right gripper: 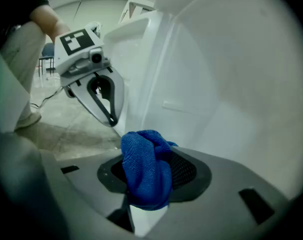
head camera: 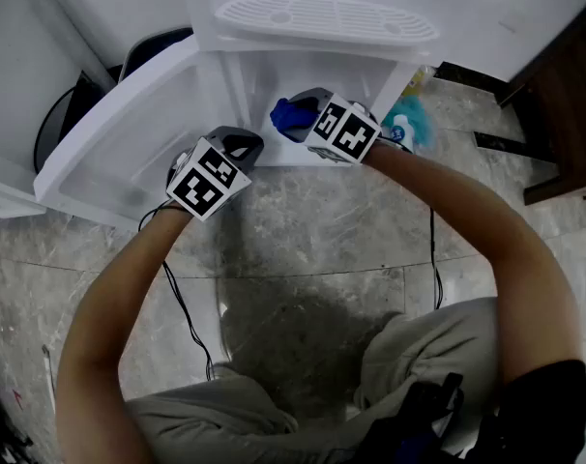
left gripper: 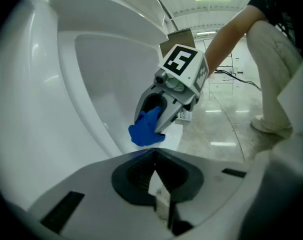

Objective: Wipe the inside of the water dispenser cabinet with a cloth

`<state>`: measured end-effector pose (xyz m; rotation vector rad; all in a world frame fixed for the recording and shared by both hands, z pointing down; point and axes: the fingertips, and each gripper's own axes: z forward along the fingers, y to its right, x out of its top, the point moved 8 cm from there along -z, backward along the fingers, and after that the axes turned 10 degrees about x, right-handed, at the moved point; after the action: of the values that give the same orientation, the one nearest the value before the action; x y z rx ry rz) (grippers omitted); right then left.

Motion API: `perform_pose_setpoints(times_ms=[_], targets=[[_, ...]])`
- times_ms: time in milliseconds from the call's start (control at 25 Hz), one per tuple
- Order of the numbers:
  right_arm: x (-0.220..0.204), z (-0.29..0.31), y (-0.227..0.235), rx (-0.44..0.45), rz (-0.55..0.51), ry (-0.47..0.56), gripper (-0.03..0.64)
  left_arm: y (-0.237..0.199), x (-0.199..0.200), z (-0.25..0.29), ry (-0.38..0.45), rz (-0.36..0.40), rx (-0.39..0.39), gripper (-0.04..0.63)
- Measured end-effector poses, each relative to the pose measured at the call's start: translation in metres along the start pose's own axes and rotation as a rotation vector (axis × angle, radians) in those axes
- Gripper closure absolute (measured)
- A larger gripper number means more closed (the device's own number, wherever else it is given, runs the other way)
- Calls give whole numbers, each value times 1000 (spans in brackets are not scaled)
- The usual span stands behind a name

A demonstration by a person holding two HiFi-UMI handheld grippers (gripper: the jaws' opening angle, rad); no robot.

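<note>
The white water dispenser's lower cabinet [head camera: 259, 80] stands open, its door [head camera: 129, 138] swung out to the left. My right gripper [head camera: 303, 114] reaches into the opening, shut on a bunched blue cloth [head camera: 291, 118]. In the right gripper view the cloth [right gripper: 145, 171] bulges between my jaws, close to the white inner wall [right gripper: 216, 99]. My left gripper [head camera: 245, 153] hangs just left of it at the cabinet's front edge, shut and holding nothing. The left gripper view shows the right gripper [left gripper: 152, 129] with the cloth [left gripper: 145, 129] beside the door's inner face [left gripper: 91, 84].
The dispenser's drip grille [head camera: 327, 17] sits above the opening. A teal brush-like object [head camera: 409, 124] lies on the marble floor [head camera: 322, 240] right of the cabinet, with dark wooden furniture [head camera: 564, 95] beyond. Cables [head camera: 182, 307] trail from both grippers.
</note>
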<state>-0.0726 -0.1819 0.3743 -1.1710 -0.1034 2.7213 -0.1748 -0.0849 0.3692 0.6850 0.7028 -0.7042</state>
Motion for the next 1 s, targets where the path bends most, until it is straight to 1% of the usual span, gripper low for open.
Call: perform_pose_setpoints(times_ms=[120, 240, 320, 440, 520, 600, 680, 800, 920, 1000], targets=[[1, 13, 16, -100, -107, -103, 472, 4, -4, 3, 6, -21, -19, 591], [-2, 37, 26, -154, -262, -222, 472, 9, -7, 6, 19, -35, -44, 591], [-3, 55, 33, -164, -292, -260, 472, 10, -8, 6, 35, -66, -54, 591], [-4, 81, 41, -158, -319, -287, 472, 10, -12, 0, 66, -118, -64, 591], [-6, 96, 47, -177, -351, -305, 472, 10, -23, -1, 53, -132, -67, 591], [-5, 105, 58, -216, -347, -314, 472, 7, -39, 1, 21, -142, -62, 591], [-3, 111, 73, -257, -320, -329, 472, 3, -53, 2, -8, -154, -49, 591], [-1, 116, 92, -288, -281, -338, 472, -5, -66, -2, -24, -189, -23, 591], [-1, 118, 92, -300, -270, -344, 474, -9, -71, -3, -31, -193, -9, 591], [-3, 115, 86, -306, -265, -332, 474, -10, -73, 1, -36, -187, -8, 591]])
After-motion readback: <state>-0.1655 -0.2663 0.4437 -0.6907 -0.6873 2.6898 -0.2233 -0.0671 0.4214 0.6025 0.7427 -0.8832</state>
